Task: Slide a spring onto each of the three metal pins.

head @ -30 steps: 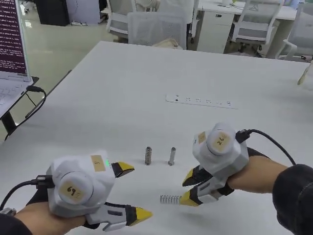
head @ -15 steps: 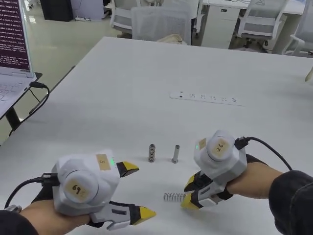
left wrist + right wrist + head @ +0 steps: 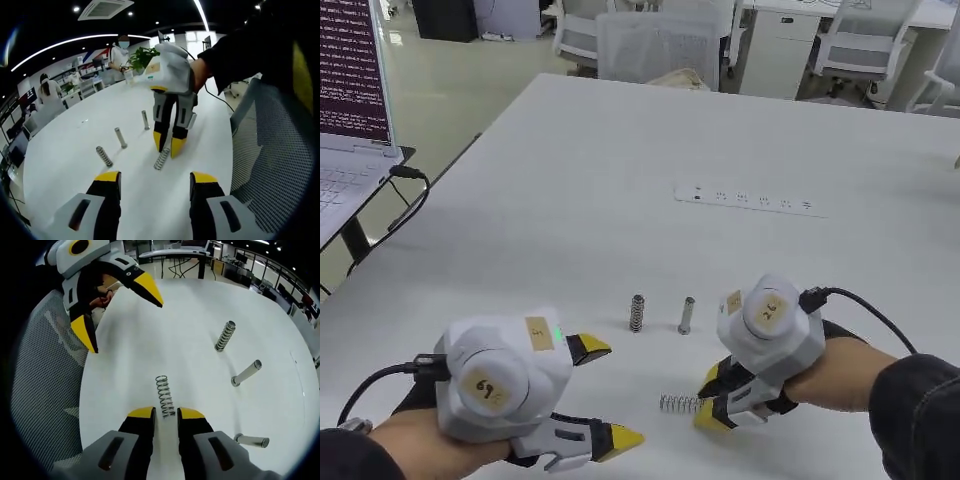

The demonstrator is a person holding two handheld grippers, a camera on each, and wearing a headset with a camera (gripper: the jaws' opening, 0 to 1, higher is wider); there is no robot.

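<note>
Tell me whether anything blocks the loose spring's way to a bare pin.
Nothing visible does. The loose spring, its end between the tips of the right tool, has only bare tabletop between it and the bare pin beside the sprung pin.

A white table (image 3: 620, 150), office chairs (image 3: 650, 45) behind, laptop (image 3: 350, 100) left.

The first pin (image 3: 638, 298) is standing upright, wearing a fitted spring (image 3: 637, 316), and a bare pin (image 3: 686, 315), grey and upright, is standing at its 3 o'clock. A loose spring (image 3: 677, 403) is lying flat at the bare pin's 6 o'clock.
</note>
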